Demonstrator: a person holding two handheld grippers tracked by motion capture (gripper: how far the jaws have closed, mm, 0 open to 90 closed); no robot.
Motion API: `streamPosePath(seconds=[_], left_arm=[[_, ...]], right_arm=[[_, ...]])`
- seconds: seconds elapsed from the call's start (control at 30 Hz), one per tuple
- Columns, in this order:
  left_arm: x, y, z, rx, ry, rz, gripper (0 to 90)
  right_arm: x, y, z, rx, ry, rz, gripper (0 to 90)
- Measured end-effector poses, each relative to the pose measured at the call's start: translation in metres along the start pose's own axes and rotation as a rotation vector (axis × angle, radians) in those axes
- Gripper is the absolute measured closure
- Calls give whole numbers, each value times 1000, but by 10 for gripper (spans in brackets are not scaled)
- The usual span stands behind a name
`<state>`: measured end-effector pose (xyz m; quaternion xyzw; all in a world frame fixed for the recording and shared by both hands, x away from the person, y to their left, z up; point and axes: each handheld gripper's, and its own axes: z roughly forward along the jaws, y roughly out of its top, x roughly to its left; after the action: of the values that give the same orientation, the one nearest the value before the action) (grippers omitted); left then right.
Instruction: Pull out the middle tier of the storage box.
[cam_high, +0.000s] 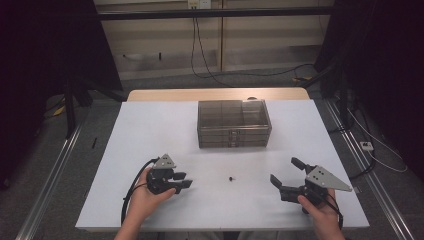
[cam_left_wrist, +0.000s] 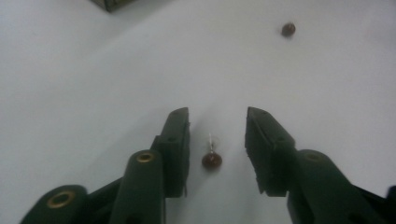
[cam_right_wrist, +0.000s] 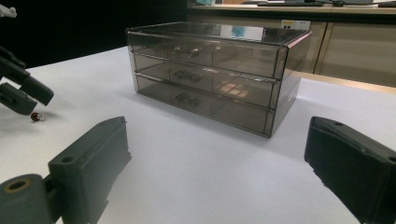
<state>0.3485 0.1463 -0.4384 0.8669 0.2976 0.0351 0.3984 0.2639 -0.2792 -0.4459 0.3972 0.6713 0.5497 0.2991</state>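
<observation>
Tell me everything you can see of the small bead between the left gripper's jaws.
The small bead is round, glossy and dark reddish-brown, with a thin pale wire stub at its far side. It lies on the white table between the open jaws of the left gripper, touching neither. A second bead lies farther off.

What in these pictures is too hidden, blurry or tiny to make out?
- Small bead between the left gripper fingers: left gripper view is too blurred to tell its thin pale end.
- Second bead: a mere speck in the high view.
- Drawer box contents: smoky fronts obscure them in the right gripper view.
- Right gripper: the holding hand covers its rear in the high view.
</observation>
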Motion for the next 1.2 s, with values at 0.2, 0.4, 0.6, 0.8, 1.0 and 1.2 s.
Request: streamPosePath(seconds=[0.2, 0.4, 0.6, 0.8, 1.0, 1.2], left_arm=[[-6, 14, 5, -28, 9, -1, 464], [-20, 32, 26, -20, -10, 31, 325], [-29, 43, 42, -27, -18, 50, 179], [-37, 50, 61, 2, -28, 92, 164], [-42, 56, 77, 23, -62, 115, 309], [-48, 62, 88, 33, -93, 144, 484]], right_arm=[[0, 0, 0, 1, -2, -2, 59], [-1, 0, 0, 0, -4, 0, 59], [-1, 0, 0, 0, -3, 0, 59], [-1, 0, 0, 2, -4, -2, 60], [-1, 0, 0, 3, -3, -2, 60], [-1, 0, 0, 3, -5, 0, 60]])
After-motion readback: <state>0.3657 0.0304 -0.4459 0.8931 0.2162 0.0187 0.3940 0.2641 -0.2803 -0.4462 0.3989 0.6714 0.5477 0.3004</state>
